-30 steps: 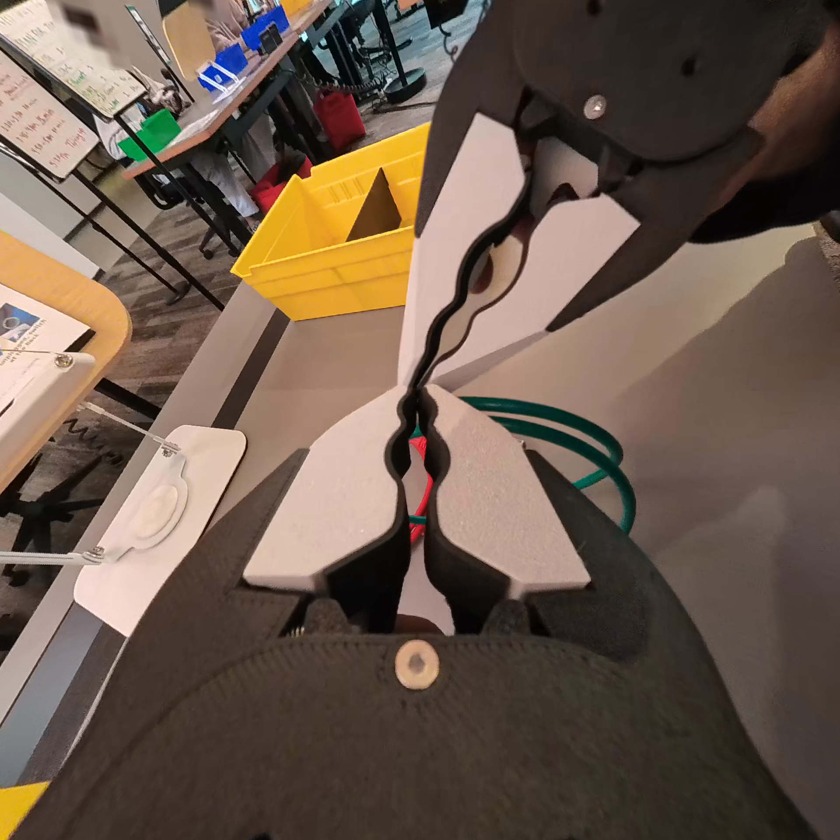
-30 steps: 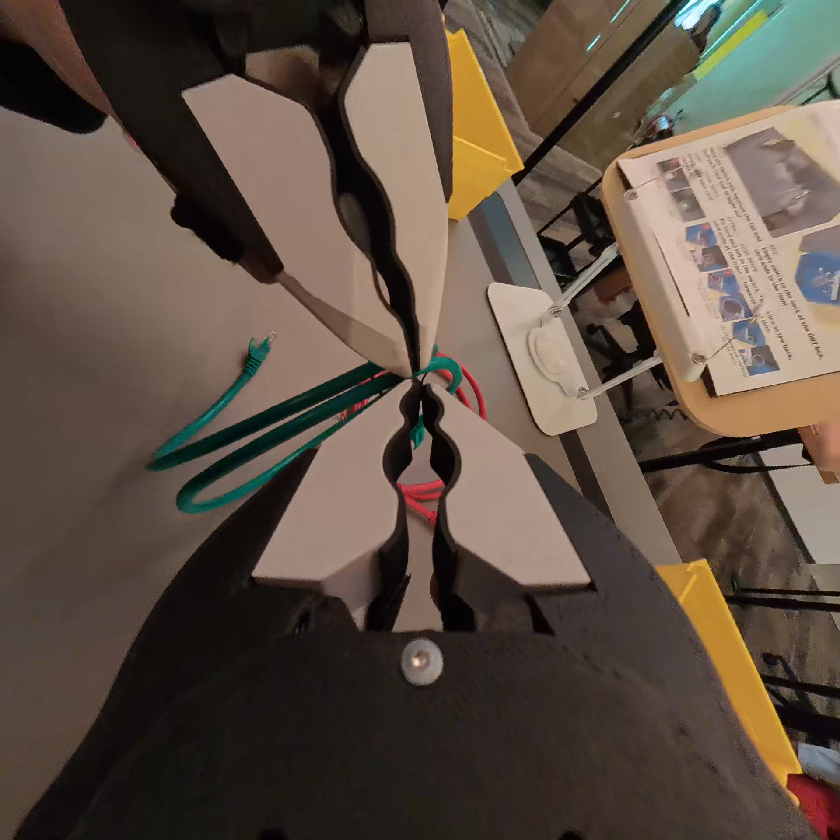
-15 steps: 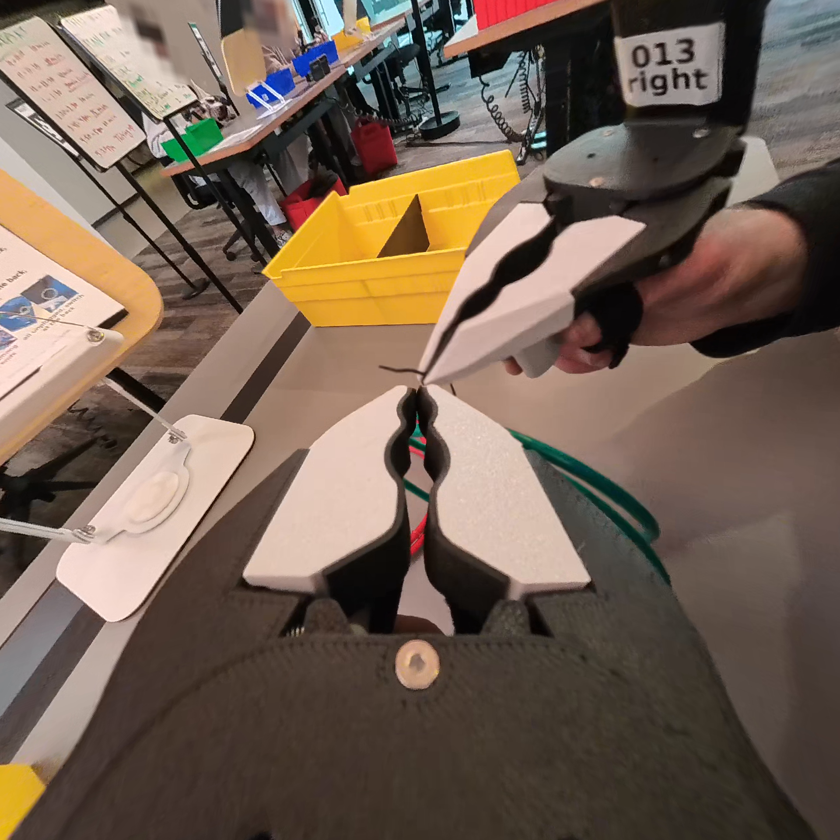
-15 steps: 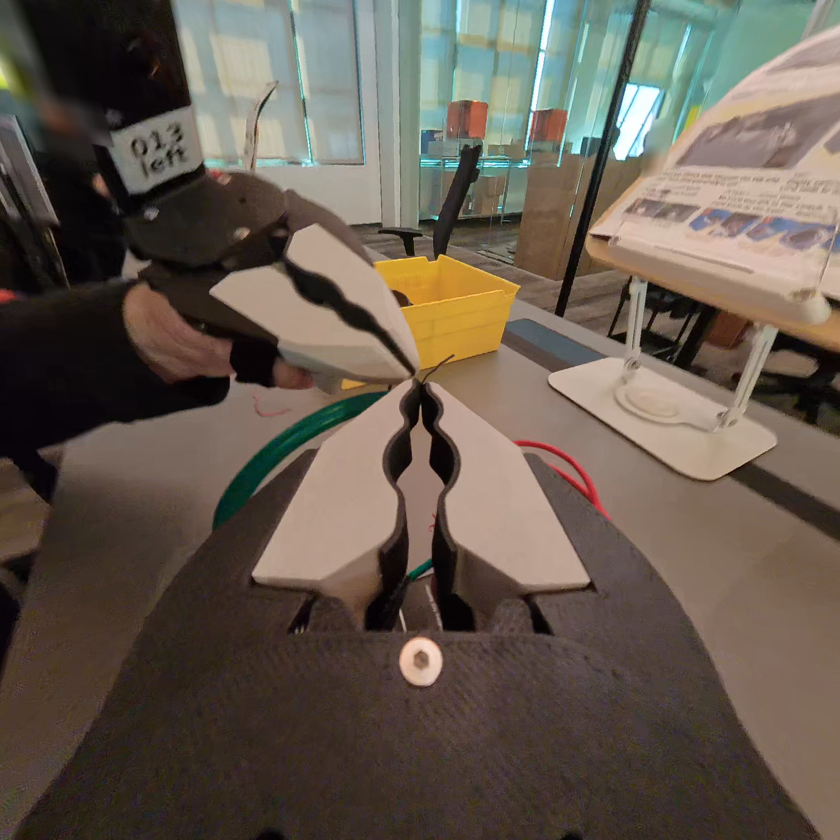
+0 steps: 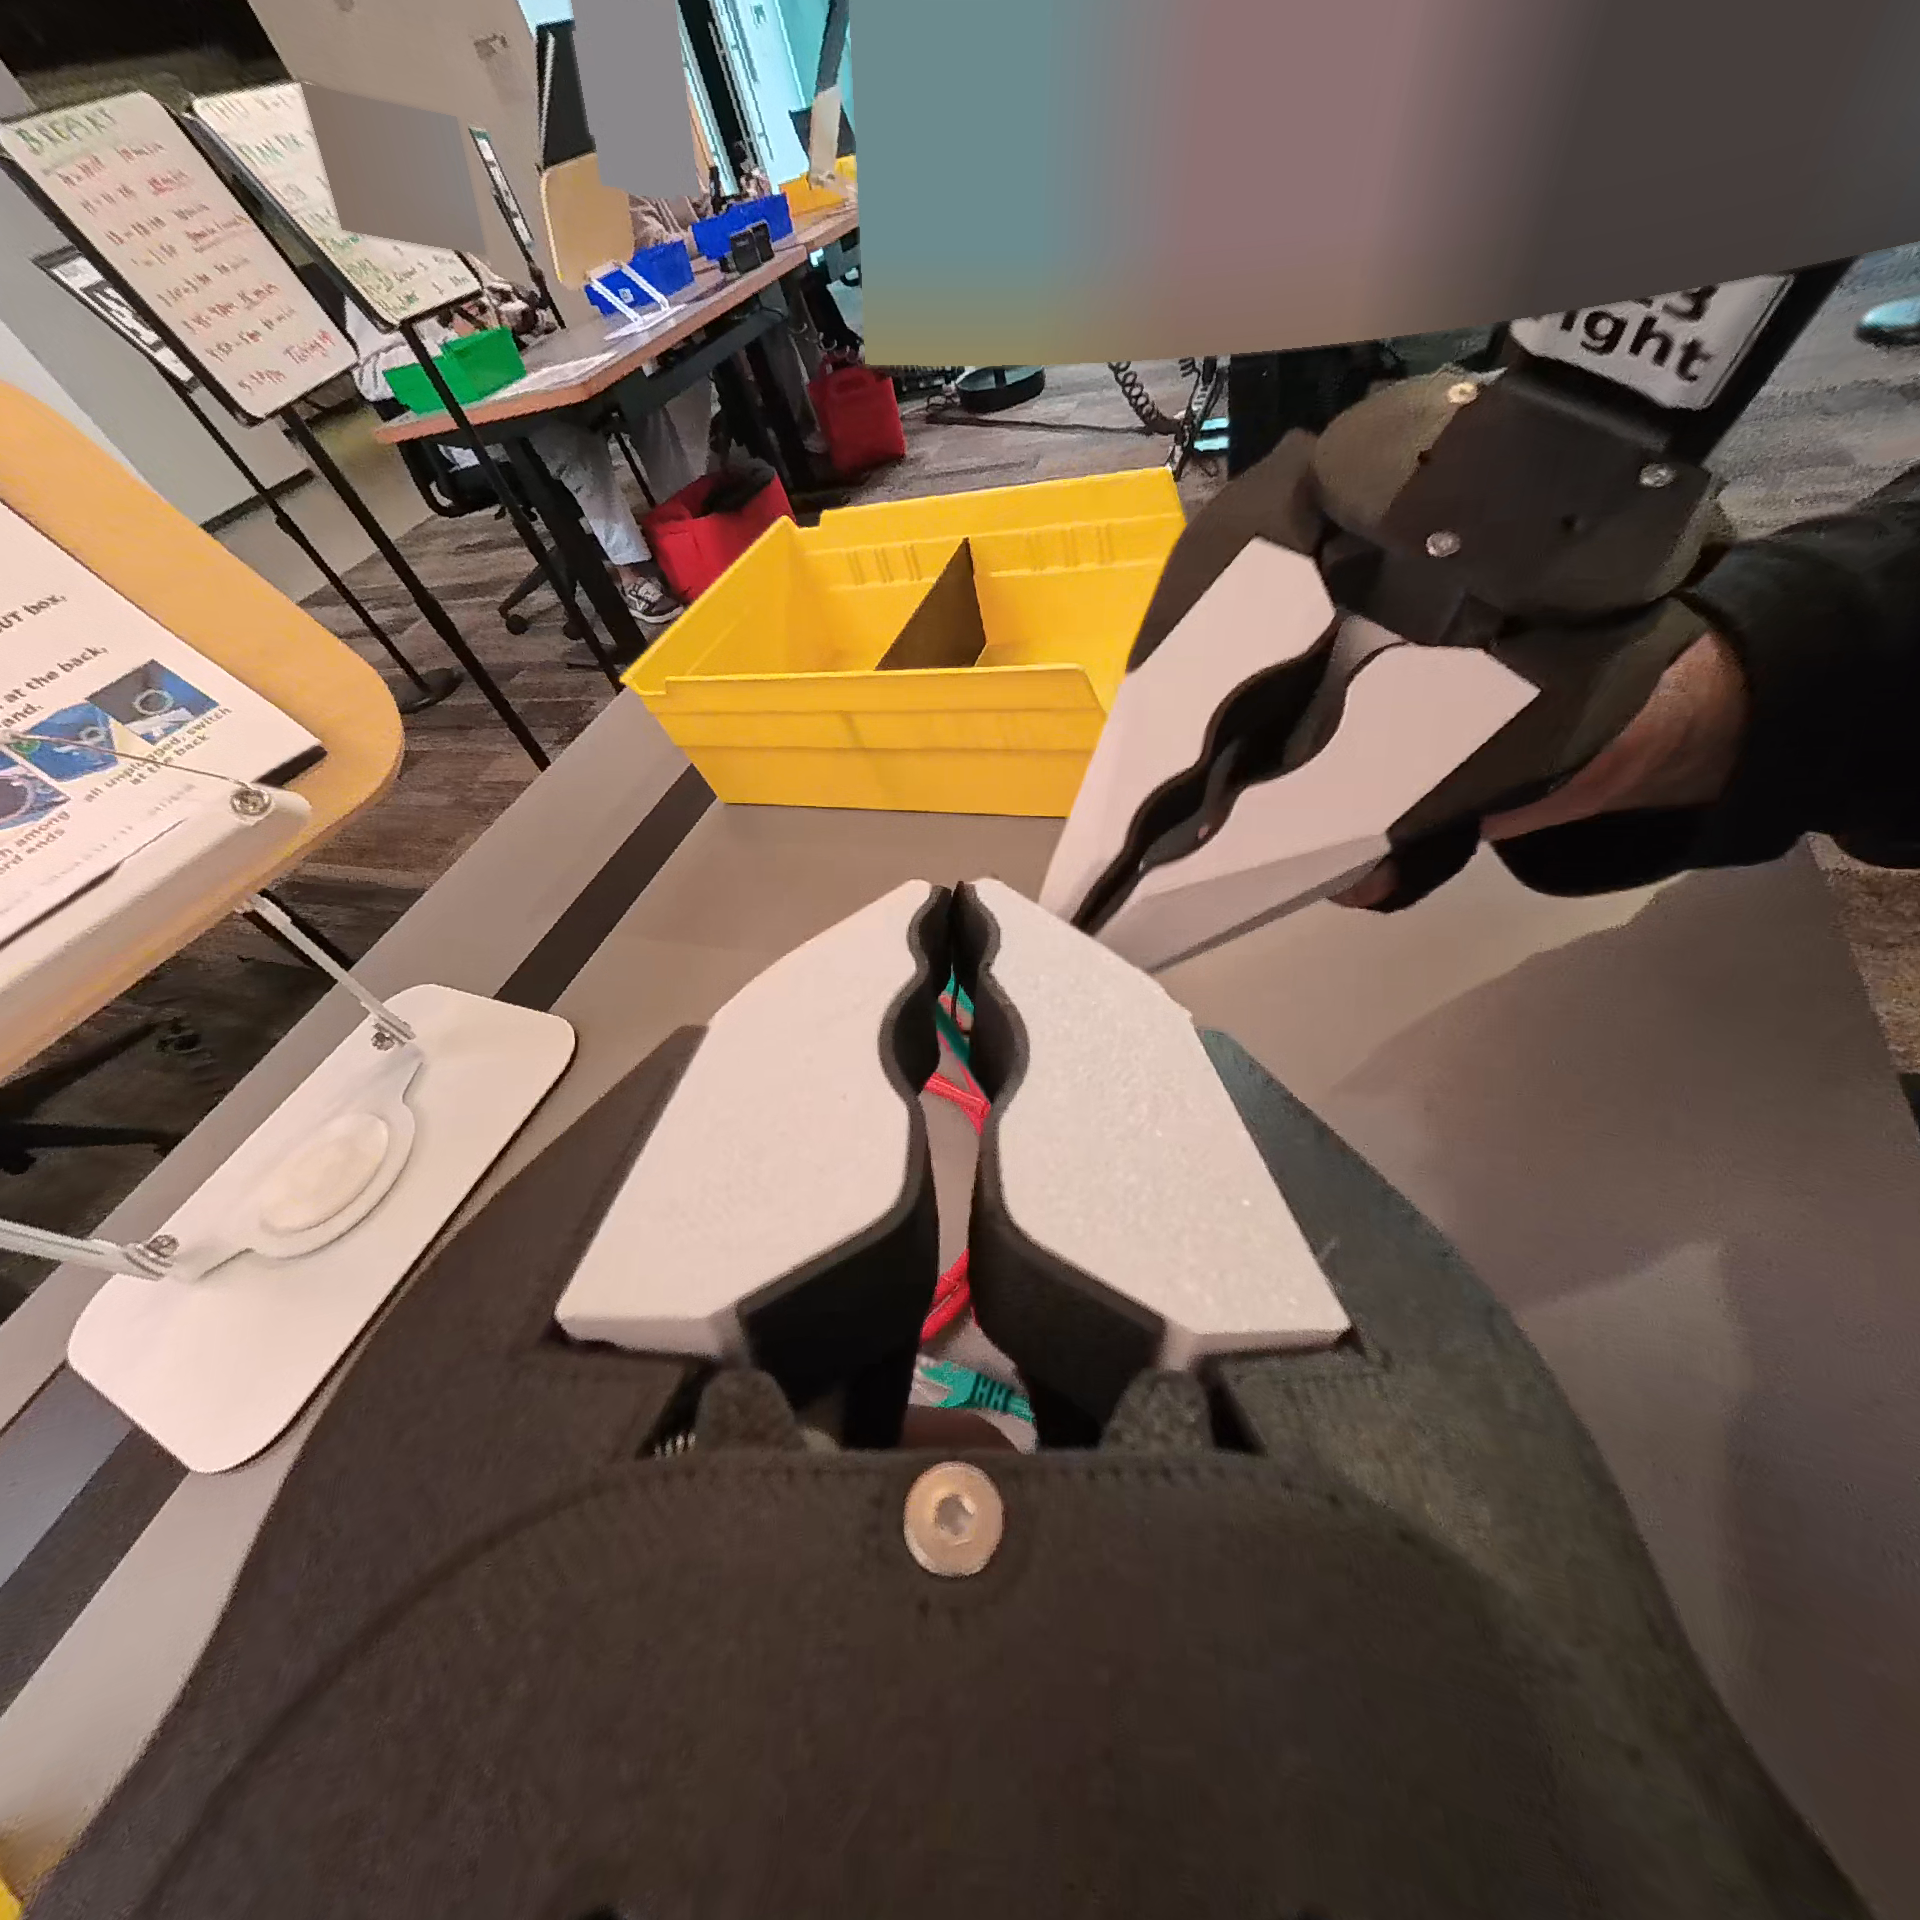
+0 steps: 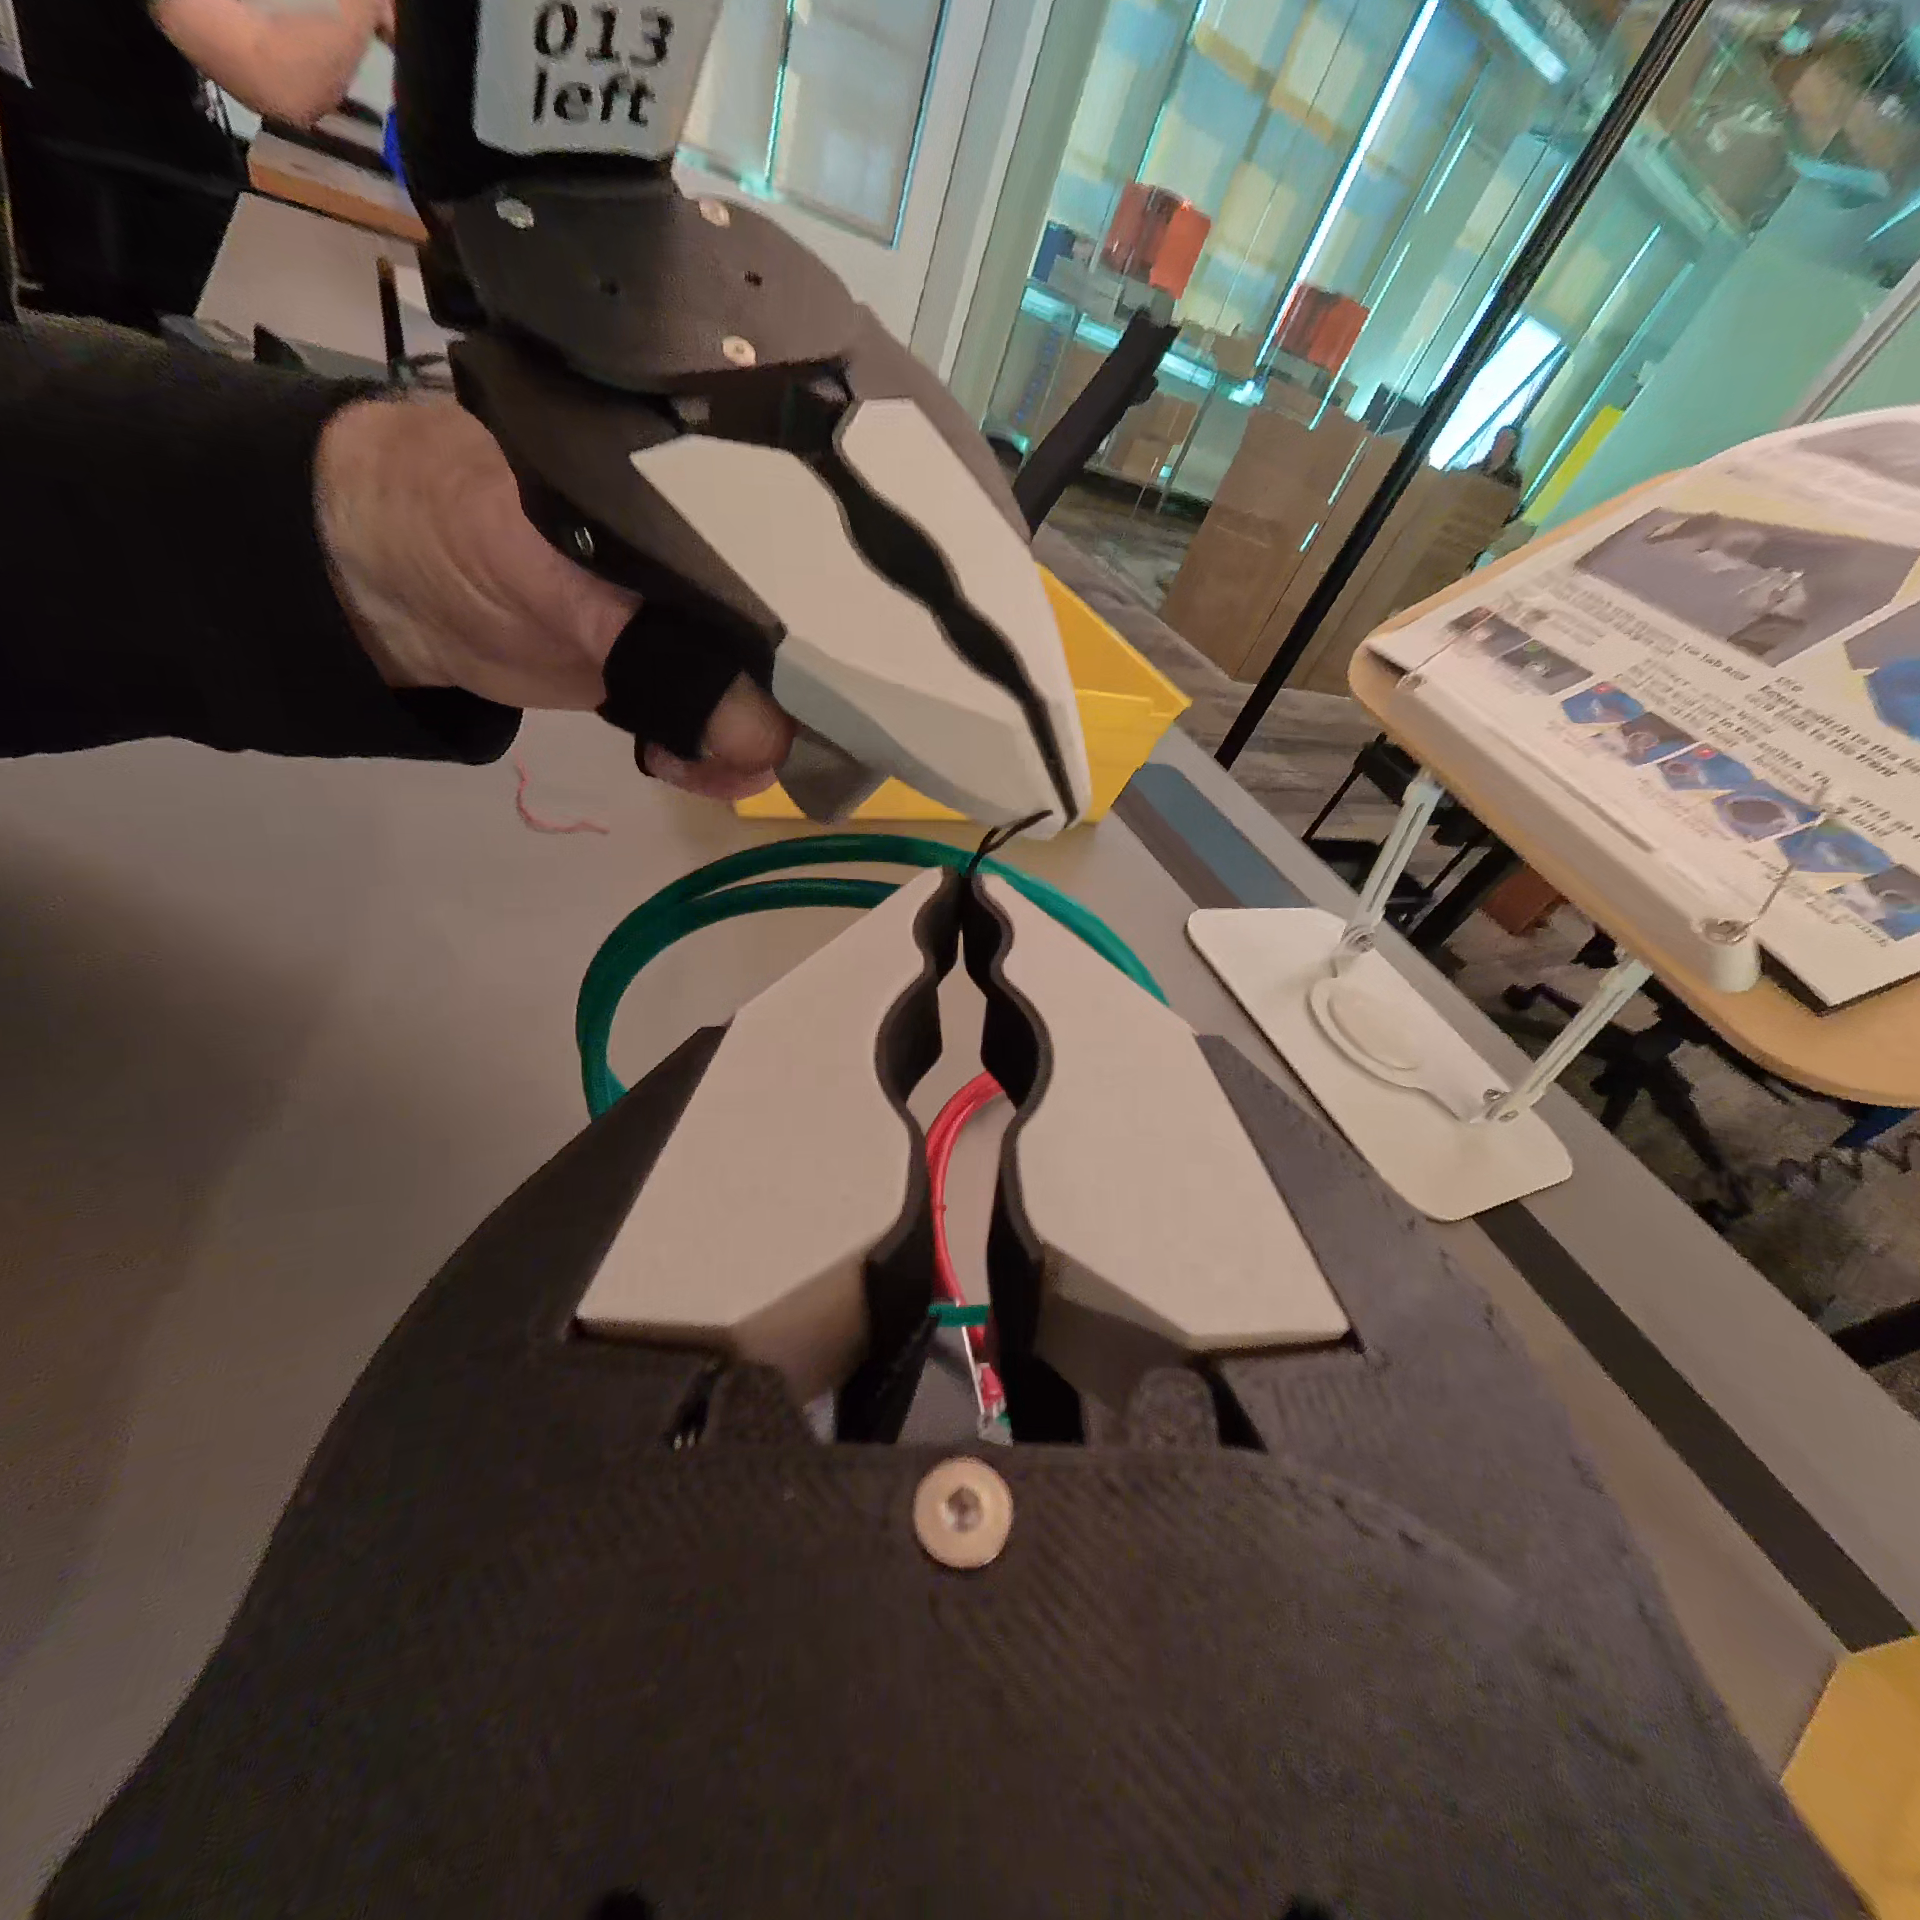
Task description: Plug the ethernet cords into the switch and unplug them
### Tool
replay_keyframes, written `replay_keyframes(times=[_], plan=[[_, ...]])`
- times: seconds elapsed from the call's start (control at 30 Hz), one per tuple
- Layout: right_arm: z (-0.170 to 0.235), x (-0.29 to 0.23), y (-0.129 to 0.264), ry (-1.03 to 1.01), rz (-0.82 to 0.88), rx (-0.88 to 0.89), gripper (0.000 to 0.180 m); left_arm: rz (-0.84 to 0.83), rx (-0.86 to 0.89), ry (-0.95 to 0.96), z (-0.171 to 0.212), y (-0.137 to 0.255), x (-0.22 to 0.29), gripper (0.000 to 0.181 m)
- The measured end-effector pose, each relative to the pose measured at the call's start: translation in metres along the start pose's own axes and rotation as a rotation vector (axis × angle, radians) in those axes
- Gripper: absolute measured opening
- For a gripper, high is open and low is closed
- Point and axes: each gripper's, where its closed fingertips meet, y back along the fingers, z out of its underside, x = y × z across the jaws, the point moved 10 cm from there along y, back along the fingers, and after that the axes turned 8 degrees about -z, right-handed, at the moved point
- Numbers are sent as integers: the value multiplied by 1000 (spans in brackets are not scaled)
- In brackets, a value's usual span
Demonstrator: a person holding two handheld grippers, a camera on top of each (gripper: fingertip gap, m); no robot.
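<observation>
Both grippers hang tip to tip above the grey worktop (image 5: 1558,1195), and between them runs a thin black twist tie (image 6: 1000,840). The left gripper (image 6: 1058,816) seems to pinch its far end with fingers pressed together, while the right gripper (image 6: 958,896) has its fingers closed on the near end, tips meeting with only the wavy gap behind them. In the left wrist view the left gripper (image 5: 954,894) shows fingers (image 5: 790,1132) shut at the tips, the right gripper (image 5: 1081,920) angled in just beside it. Below lie the task's cords: a coiled green ethernet cable (image 6: 665,925) loops on the worktop under the tips, and a red ethernet cable (image 6: 951,1164) shows through the gap, its clear plug near the camera. No switch is visible in either view, so by the look of it nothing is plugged yet; this reads as the unbundling step, with all the plugging and unplugging left to do. At the far edge sits a yellow plastic bin (image 5: 894,717) with a dark divider (image 5: 940,629) standing inside; what shows of its compartments looks bare. A white stand base (image 5: 312,1205) holding a tilted instruction board (image 6: 1683,665) sits at the worktop's edge.
</observation>
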Motion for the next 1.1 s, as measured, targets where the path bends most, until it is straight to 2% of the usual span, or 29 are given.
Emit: replay_keyframes(times=[0.17,0.5,0.83,1.1], plan=[[-4,5,5,-15,36,23,0,-7,10,7,-1,1,-1,1],[-4,11,2,-96,-8,60,0,20,38,39,-4,1,-4,2],[-10,11,2,-51,-13,49,0,47,40,14,-14,-5,1,1],[-1,18,5,-161,-44,91,0,61,21,49,-8,-7,-1,4]])
